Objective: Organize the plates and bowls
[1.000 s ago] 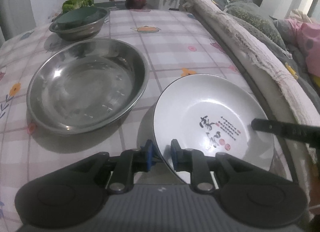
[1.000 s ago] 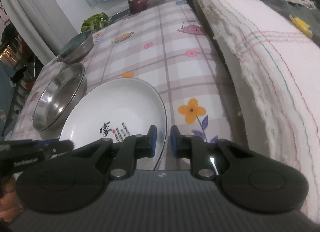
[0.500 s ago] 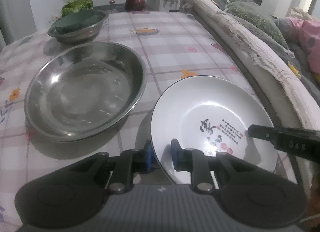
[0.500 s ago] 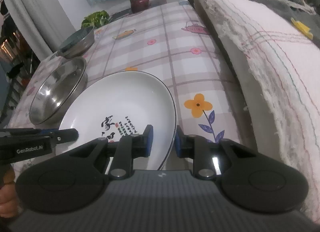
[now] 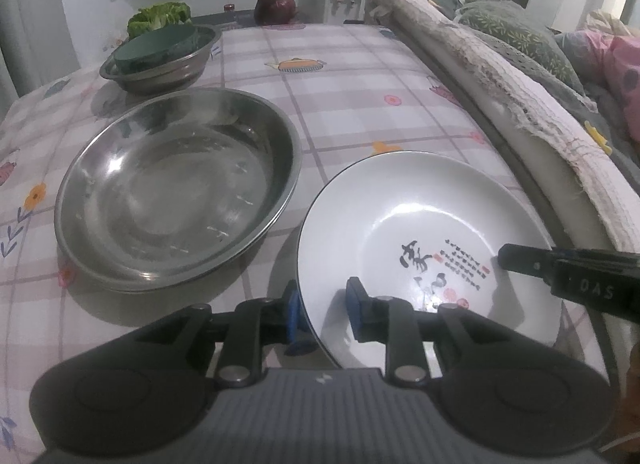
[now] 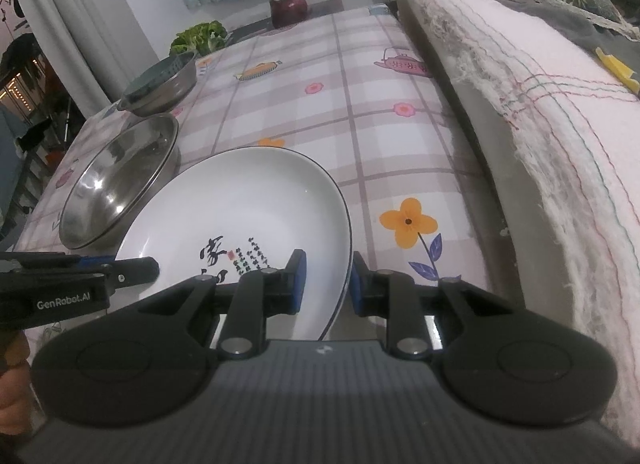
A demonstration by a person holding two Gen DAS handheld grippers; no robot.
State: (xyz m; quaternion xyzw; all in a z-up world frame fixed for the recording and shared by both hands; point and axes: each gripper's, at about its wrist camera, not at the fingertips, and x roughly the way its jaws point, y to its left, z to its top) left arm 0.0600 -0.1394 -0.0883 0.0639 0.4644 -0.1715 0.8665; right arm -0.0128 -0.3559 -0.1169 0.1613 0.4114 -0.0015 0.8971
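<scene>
White plate (image 5: 420, 223) at the table's near edge, beside the large steel basin (image 5: 176, 191). Left gripper (image 5: 322, 312) and right gripper (image 6: 326, 282) each straddle its rim; the left's jaws just eased wider, grip uncertain on both. Step in hand: plate pickup; next likely firm pinch, level lift.

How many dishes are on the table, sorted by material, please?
Steel dishes: 2, the large steel basin and the small steel bowl
White ceramic plates: 1, the white plate
Dark green dishes: 1, the green dish sitting inside the small steel bowl
Total: 4
</scene>
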